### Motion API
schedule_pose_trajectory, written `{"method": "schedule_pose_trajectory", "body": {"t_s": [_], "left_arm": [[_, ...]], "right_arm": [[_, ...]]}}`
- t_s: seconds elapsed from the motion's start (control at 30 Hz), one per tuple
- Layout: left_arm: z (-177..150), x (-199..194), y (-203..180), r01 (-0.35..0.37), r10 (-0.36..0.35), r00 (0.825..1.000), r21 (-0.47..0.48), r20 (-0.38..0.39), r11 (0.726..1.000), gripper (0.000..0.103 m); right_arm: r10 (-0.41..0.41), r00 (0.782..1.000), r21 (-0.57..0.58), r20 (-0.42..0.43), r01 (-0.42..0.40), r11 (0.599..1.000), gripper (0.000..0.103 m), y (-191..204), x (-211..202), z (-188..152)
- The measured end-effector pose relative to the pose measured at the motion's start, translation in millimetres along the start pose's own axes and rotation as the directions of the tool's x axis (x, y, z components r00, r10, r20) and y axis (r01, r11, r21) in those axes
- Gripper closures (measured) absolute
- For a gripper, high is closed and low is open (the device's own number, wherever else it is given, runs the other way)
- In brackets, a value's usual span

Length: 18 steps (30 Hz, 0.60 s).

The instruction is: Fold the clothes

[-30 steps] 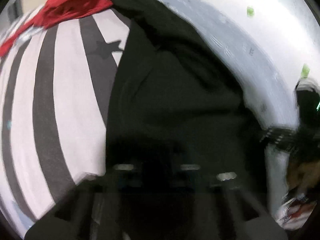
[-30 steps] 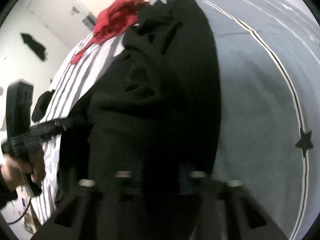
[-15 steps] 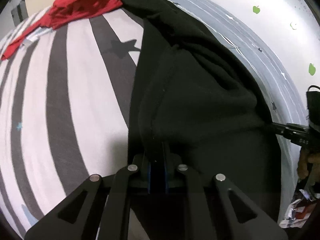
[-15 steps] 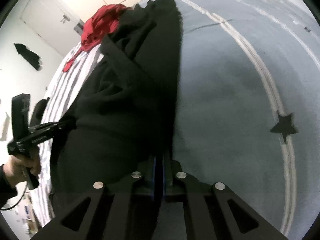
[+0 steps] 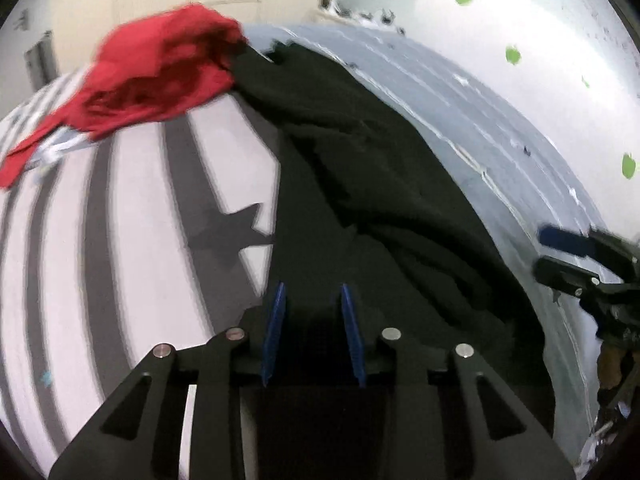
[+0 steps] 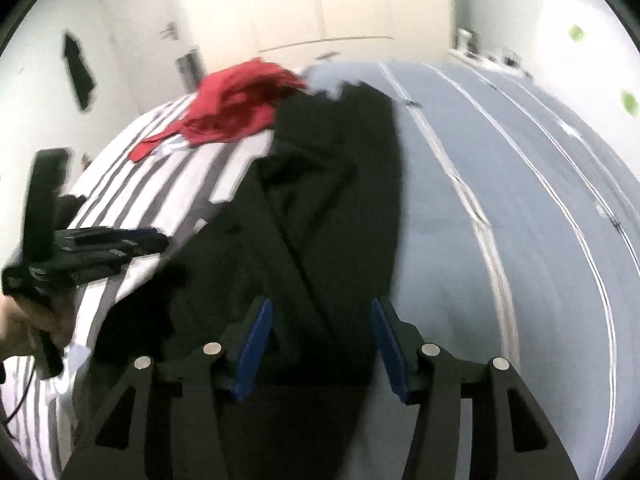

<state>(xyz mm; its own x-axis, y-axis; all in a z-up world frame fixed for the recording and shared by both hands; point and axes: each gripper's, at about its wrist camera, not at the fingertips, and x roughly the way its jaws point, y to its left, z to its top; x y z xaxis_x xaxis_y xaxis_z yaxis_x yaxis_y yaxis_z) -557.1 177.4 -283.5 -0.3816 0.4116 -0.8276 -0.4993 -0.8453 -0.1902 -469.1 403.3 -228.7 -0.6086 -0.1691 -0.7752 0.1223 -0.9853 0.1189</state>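
The black garment lies lengthwise at frame centre on the bed (red garment above). Both the left gripper and right gripper are opening, fingers spread, gripping nothing.

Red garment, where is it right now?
The red garment lies bunched at the bed's far end on the striped cover, touching the black garment's top-left corner.

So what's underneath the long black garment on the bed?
The long black fabric garment lies on the bedcover, straddling its grey-and-white striped part and its plain blue-grey part. Its far end touches the crumpled red cloth. Anything beneath it is covered.
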Motion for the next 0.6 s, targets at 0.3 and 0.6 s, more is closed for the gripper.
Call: {"method": "schedule_pose_trajectory", "body": {"t_s": [0.3,0.6], "left_arm": [[25.8,44.2,-16.4,0.102,-0.100,0.994,0.051,-0.045,0.993,0.077],[29.4,55.5,-25.8,0.059,-0.057,0.998,0.097,-0.019,0.993,0.098]], "right_arm": [[0.084,0.994,-0.027,-0.076,-0.087,0.996,0.070,6.4,85.2,43.6],[0.108,0.991,0.089,-0.074,-0.101,0.991,0.101,-22.0,102.9,48.5]]}}
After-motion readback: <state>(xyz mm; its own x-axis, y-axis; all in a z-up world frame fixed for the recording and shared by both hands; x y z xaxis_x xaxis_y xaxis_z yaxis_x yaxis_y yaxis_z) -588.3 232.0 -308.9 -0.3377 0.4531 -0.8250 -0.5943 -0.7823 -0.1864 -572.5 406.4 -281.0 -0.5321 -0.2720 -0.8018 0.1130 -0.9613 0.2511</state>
